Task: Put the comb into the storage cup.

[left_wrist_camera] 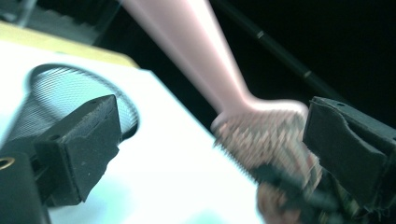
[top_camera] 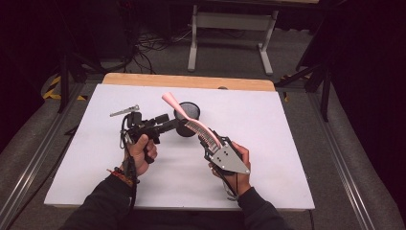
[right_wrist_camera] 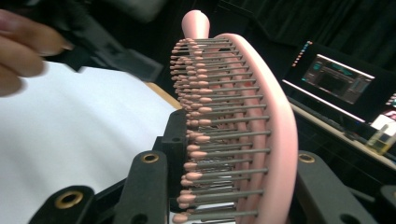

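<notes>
Above the white table [top_camera: 268,143], your right gripper [top_camera: 209,143] clamps the pink hairbrush [top_camera: 191,120]; left gripper [top_camera: 178,125] gapes — steady the handle before closing.

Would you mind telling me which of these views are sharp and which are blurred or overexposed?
High view: evenly lit white table, dark surroundings, slightly soft. Left gripper view: pink hairbrush and mesh cup blurred, table blown out to white. Right gripper view: brush bristles crisp, the hand at left blurred.
</notes>
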`<state>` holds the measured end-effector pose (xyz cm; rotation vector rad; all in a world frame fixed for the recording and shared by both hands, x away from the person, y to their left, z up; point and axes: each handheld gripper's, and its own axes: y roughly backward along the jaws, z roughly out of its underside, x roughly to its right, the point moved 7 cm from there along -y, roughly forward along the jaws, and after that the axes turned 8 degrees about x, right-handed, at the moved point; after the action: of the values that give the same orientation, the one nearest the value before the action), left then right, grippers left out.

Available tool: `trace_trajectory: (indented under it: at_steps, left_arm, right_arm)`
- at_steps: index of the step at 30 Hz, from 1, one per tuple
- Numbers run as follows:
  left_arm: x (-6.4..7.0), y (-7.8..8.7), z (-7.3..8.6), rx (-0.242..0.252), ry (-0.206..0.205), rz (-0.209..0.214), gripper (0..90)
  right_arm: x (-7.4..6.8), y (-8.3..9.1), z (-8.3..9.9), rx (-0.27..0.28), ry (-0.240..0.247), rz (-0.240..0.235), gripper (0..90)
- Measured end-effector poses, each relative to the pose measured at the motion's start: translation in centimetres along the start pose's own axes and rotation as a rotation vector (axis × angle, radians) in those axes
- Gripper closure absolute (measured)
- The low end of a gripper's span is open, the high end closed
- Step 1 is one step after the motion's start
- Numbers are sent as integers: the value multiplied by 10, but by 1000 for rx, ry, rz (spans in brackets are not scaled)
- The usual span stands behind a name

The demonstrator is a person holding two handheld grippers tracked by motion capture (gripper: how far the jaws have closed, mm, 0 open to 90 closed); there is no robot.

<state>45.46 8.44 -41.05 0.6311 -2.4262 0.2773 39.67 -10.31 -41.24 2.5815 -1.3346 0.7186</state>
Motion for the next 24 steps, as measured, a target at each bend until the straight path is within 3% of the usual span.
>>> trace_trajectory:
  at_steps: [2, 4, 5, 6, 7, 11, 14, 17, 20, 24]
  left_arm:
    - [6, 11, 1, -28, -106, 4, 50]
    - [13, 22, 1, -39, -227, -31, 51]
    - [13, 22, 1, -39, -227, -31, 45]
    - [17, 30, 0, -44, -282, -34, 42]
    - [17, 30, 0, -44, -282, -34, 42]
    - [19, 40, 4, -80, -416, -54, 39]
    - [14, 46, 12, -122, -543, -90, 39]
    - [9, 51, 18, -128, -616, -99, 40]
    - [8, 57, 22, -124, -717, -111, 37]
    - [6, 66, 22, -95, -731, -95, 38]
  right_arm:
    - [4, 0, -1, -3, 1, 5, 641]
    - [7, 1, -2, -1, -4, 11, 641]
    - [7, 1, -2, -1, -9, 11, 641]
    - [8, 1, -3, -2, -7, 15, 641]
    - [8, 1, -3, -2, -7, 15, 641]
    - [13, 2, -3, -5, -16, 27, 640]
    - [16, 2, -3, -5, -25, 35, 641]
    - [19, 2, -2, -9, -31, 43, 641]
    - [21, 2, -1, -14, -39, 48, 641]
    - [24, 3, -1, -16, -49, 49, 640]
